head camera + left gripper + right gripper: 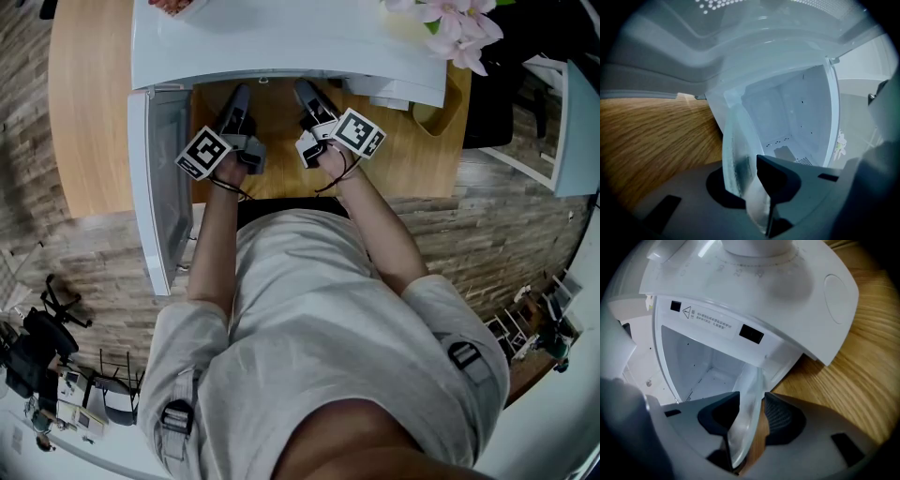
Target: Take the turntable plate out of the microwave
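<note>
Turntable plate (pixel 733 159) spans your two grippers at the microwave (pixel 740 282) mouth, above the wooden table (pixel 89 112). Open door (pixel 159 178) flanks your left. Left gripper (pixel 757 180): clamped on the plate's near rim. Right gripper (pixel 750 418): jaws spread, rim between them, outer pad clear. Room lies straight back toward you.

A wooden table (pixel 89 112) carries a white microwave (pixel 281 42); bare wood shows left of the microwave and in front of it. A yellowish pot (pixel 433 118) stands just right of it.
</note>
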`<state>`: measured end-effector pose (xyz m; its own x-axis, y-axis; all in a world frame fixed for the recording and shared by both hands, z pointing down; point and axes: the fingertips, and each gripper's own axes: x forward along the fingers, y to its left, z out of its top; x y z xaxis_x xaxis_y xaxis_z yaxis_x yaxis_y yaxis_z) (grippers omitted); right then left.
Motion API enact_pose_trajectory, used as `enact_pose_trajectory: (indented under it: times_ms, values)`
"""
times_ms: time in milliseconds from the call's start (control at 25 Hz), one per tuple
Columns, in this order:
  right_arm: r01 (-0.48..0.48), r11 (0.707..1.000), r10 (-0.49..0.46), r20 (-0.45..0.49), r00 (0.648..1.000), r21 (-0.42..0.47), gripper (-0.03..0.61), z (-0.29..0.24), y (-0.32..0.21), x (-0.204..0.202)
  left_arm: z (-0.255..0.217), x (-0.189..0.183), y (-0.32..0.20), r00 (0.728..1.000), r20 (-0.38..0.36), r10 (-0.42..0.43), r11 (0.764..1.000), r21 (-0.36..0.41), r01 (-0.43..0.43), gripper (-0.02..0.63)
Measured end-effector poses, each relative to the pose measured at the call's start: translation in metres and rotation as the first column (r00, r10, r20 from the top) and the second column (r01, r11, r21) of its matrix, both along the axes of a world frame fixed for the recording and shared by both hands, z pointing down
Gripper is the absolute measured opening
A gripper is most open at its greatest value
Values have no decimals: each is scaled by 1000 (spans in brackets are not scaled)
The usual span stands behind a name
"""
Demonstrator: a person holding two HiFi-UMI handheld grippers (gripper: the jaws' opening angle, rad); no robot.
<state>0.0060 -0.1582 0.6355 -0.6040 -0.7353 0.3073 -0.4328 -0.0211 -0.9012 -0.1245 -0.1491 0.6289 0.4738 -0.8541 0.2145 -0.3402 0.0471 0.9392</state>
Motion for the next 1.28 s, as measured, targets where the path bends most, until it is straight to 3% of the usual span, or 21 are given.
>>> enact_pose_trajectory:
  times_ms: [400,1280]
  values:
    - [48,999,-48,-12,999,9,99,-3,-5,-5,0,0,0,1000,-3,-1,1000,-2,1,77]
    - [57,998,-57,37,998,0,81,-9,17,-5,-3,-2,12,1000,-8,-18,1000,10,19,84]
